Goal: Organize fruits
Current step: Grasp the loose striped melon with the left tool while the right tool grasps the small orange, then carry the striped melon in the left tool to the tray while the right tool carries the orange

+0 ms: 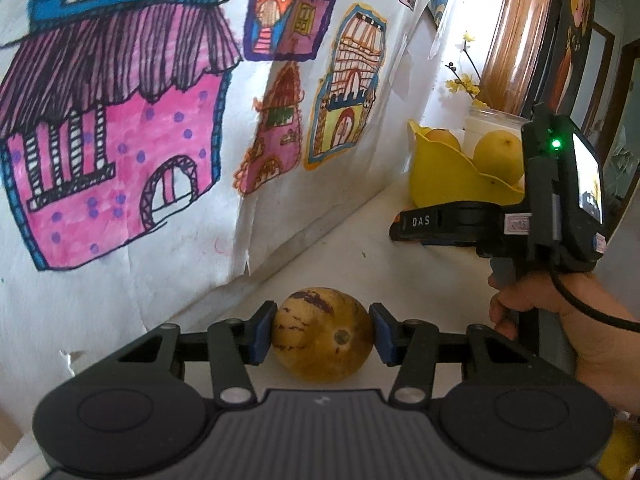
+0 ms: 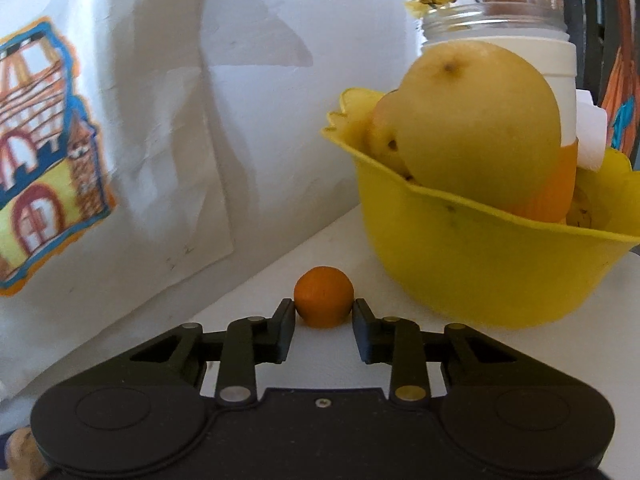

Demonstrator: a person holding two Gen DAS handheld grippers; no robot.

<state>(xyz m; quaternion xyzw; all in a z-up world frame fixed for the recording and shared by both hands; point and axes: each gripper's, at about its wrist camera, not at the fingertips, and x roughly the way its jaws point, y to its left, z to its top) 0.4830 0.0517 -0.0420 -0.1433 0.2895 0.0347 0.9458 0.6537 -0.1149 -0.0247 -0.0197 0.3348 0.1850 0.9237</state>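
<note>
A yellow-brown fruit with purple streaks (image 1: 320, 360) rests on the white tabletop by the wall. My left gripper (image 1: 323, 334) is shut on it, a blue pad pressing each side. In the right wrist view a small round orange (image 2: 324, 296) sits on the table just left of the yellow bowl (image 2: 480, 276). The tips of my right gripper (image 2: 324, 314) touch both its sides, shut on it. The left wrist view shows the right gripper (image 1: 398, 232) from the side, held by a hand, in front of the yellow bowl (image 1: 440, 184).
The bowl holds large yellow pears (image 2: 480, 132) and an orange fruit (image 2: 556, 196). A white jar (image 2: 532, 60) with yellow flowers stands behind it. A wall hung with painted house drawings (image 1: 120, 140) runs close along the left.
</note>
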